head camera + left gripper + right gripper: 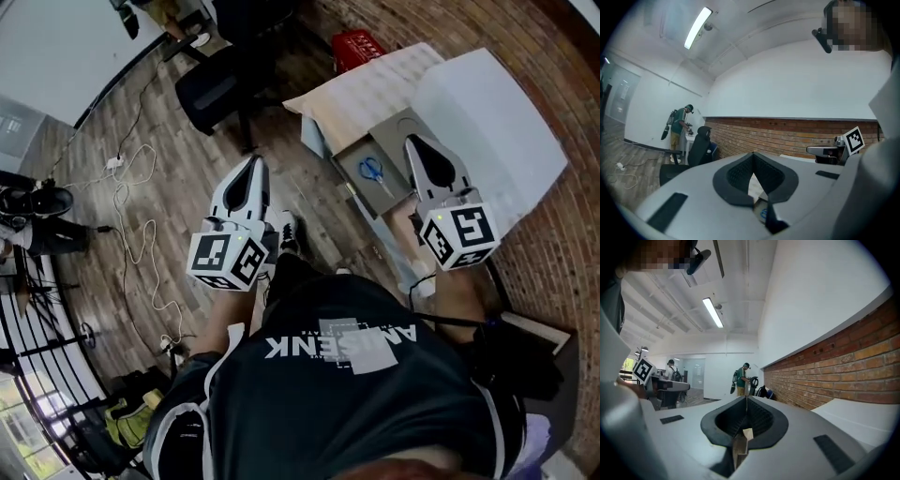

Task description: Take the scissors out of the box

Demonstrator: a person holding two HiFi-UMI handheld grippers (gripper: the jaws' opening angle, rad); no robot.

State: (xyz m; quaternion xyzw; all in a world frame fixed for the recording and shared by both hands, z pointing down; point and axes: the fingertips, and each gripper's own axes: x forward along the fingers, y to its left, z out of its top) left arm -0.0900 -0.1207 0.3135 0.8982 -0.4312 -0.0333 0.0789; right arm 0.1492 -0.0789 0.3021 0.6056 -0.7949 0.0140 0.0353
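Brick wall [422, 19] beside box [392, 139] with scissors [372, 169]; left gripper [255, 160], right gripper [412, 141] closed.

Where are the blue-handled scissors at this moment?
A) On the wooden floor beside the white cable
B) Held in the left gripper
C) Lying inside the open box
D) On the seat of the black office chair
C: the head view shows the scissors lying flat on the bottom of the open box.

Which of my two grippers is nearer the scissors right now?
The right gripper: its tip is over the open box, beside the blue-handled scissors. The left gripper is off over the wooden floor.
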